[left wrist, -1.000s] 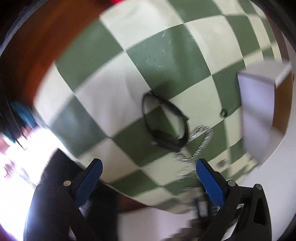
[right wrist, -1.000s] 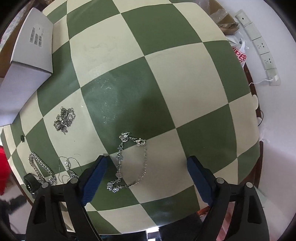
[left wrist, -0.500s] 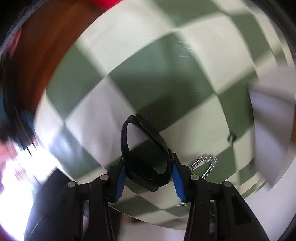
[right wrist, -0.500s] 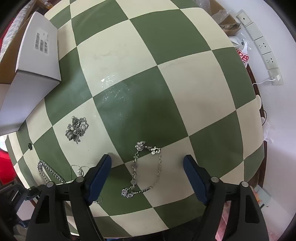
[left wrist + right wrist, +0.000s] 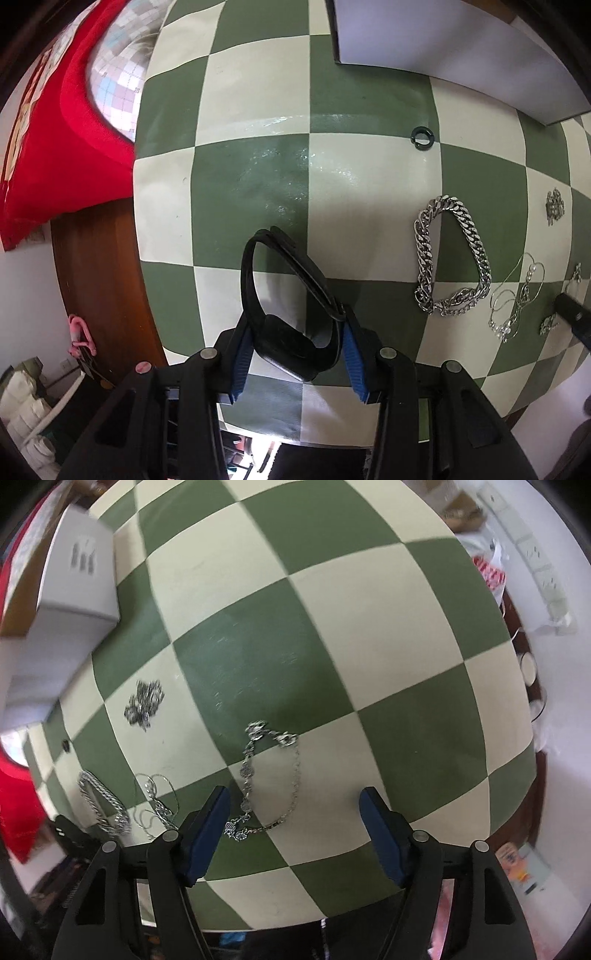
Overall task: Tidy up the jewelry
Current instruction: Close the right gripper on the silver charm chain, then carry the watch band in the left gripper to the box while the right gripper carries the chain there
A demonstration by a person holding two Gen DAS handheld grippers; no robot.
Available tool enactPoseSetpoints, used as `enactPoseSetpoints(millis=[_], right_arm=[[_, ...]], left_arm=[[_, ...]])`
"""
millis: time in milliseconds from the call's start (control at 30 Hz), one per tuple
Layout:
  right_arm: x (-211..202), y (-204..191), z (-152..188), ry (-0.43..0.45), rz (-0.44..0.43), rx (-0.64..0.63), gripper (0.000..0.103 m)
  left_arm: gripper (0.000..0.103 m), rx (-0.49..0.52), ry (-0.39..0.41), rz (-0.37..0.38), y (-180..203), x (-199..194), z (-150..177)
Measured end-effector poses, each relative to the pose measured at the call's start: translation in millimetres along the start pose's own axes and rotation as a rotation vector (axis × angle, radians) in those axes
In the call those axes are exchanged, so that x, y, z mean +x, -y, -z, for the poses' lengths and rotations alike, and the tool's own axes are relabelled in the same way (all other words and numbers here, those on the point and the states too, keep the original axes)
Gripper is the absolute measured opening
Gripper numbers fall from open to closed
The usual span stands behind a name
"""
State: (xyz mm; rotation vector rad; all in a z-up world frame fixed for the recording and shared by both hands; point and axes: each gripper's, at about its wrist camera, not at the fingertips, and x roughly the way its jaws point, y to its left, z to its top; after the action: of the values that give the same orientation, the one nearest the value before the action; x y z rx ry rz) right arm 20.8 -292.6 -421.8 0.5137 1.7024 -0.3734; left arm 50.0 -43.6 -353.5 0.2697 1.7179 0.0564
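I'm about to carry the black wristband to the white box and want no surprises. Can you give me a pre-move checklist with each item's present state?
1. Left gripper shut on the black smartwatch-style wristband: ok, blue pads press both sides.
2. Wristband lifted off the green-and-cream checkered tablecloth: cannot tell.
3. Heavy silver curb-chain bracelet apart from the held band: ok.
4. Tablecloth between the band and the white cardboard box free of jewelry: ok; the small black ring lies to the right of that line.
5. Whether the box is open: cannot tell.
6. Right gripper open, holding nothing: ok, above the thin silver charm bracelet.
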Motion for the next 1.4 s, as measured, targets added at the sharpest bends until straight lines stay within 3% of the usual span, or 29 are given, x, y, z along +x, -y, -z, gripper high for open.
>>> enactPoseSetpoints(millis=[133,233,333,367,400,833,900,1100,1400], right_arm=[[-2.1,-12.8,6.4,0.062,0.032,-0.016,0.074],[-8.3,-30.2,19.0,0.095,0.033,-0.026,0.063],[-14.6,-48.2,25.9,0.124,0.040,-0.060,0.035],[-17.7,-65.3,41.5,0.128,0.047,-0.073,0.016],[-18.3,-69.0,41.9,0.129,0.049,-0.077,0.008],[-17.7,-69.4,44.2,0.118,0.011,-0.062,0.005],[-13.9,-43.7,26.5,0.123,-0.002,-0.058,0.005],[-64.2,-41.3,29.0,0.198,-0.111,-0.044,0.005],[-155.6,-34.9,22.1,0.278,-0.237,-0.071,0.002]], left_arm=[[0.040,-0.012,0.008,0.004,-13.4,5.6,-2.2],[0.040,-0.007,0.013,0.008,-17.1,6.2,-5.3],[0.040,-0.009,0.011,0.015,-18.4,10.1,-5.5],[0.040,-0.011,0.010,0.018,-19.9,9.8,-4.2],[0.040,-0.012,0.009,0.020,-19.7,9.9,-4.4],[0.040,-0.003,0.013,0.018,-26.1,12.7,-9.7],[0.040,0.009,0.022,0.017,-28.3,7.6,-10.3],[0.040,0.019,0.075,0.048,-35.1,-30.2,-13.4],[0.040,0.022,0.202,0.154,-38.3,-118.0,-26.2]])
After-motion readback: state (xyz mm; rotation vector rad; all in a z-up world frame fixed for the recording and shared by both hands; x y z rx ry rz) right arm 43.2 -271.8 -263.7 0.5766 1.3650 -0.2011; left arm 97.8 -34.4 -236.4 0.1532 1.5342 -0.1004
